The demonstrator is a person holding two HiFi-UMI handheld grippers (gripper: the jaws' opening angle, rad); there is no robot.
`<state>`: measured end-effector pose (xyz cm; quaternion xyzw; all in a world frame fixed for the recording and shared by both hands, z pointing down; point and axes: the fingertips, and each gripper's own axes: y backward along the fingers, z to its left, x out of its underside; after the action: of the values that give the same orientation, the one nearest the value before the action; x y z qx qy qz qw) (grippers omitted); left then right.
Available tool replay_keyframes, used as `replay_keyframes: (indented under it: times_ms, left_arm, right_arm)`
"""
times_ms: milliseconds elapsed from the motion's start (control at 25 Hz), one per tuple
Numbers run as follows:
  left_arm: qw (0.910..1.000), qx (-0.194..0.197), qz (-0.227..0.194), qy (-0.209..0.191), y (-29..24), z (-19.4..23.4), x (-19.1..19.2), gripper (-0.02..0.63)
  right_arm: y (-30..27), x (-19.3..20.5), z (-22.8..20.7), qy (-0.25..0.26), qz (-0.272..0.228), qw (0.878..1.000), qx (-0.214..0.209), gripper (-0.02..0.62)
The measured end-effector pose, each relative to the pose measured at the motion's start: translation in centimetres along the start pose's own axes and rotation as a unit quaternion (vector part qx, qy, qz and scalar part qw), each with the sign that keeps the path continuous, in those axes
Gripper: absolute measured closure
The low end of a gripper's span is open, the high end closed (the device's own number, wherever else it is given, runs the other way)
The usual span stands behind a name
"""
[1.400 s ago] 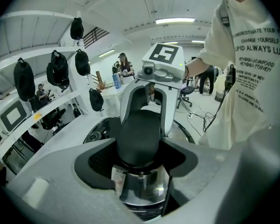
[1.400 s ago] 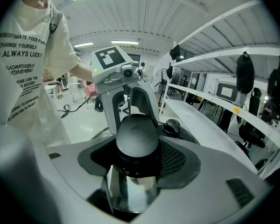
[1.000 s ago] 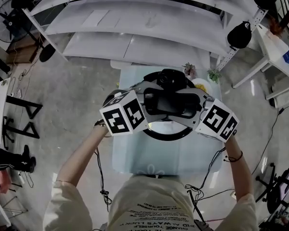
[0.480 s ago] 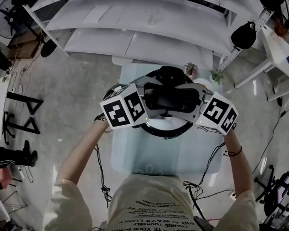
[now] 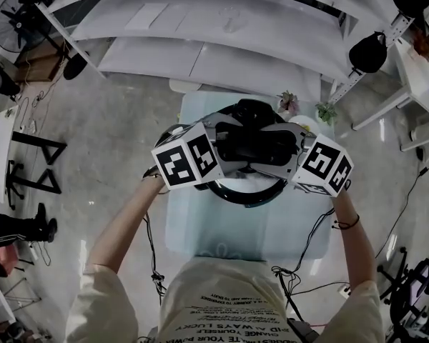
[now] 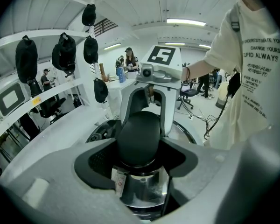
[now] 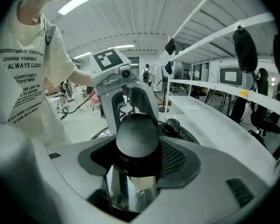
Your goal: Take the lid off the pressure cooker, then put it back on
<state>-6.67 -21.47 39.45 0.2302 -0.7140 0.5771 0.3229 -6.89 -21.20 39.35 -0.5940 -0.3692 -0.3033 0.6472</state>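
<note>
The pressure cooker (image 5: 247, 194) stands on a pale glass table (image 5: 200, 227), its dark round rim showing below my grippers. A black bar handle (image 5: 254, 143) tops its lid. My left gripper (image 5: 225, 152) is shut on that handle's left end (image 6: 140, 139), with shiny steel under it. My right gripper (image 5: 286, 152) is shut on the other end (image 7: 136, 136). Each gripper view shows the opposite gripper facing it across the handle. A black valve knob (image 7: 171, 125) sits on the lid's far side. Whether the lid is seated on the pot is hidden.
Two small potted plants (image 5: 286, 104) (image 5: 322, 111) stand at the table's far right corner. White curved shelves (image 5: 222, 41) run behind the table, with black caps (image 6: 91, 49) hanging on a rack. Cables (image 5: 154, 263) trail beside the person's arms. People stand in the background.
Both grippers, still shut on the lid's handle, have drifted a little toward the far side of the table. The jaws have not changed.
</note>
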Motion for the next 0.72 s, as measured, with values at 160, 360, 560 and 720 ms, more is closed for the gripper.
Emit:
replay_keyframes:
  times_ms: [160,360,560,720]
  left_arm:
    - [1.0,0.002,0.0,0.003,-0.2,-0.04,0.05,0.314]
    - [1.0,0.002,-0.001,0.007,-0.33,0.12,-0.03,0.314]
    - [1.0,0.001,0.001,0.007,-0.44,0.13,0.32,0.313]
    - [0.9999,-0.004,0.003,0.014,-0.72,0.0,0.7,0.313]
  right_arm:
    - [-0.03,0.2,-0.04,-0.006,-0.003,1.0,-0.005,0.321]
    - [0.02,0.27,-0.26,-0.008,-0.008,1.0,-0.009,0.321]
    - [-0.25,0.39,-0.22,-0.004,-0.007,1.0,-0.012,0.321]
    - [-0.5,0.76,-0.12,0.001,0.001,1.0,-0.017,0.321]
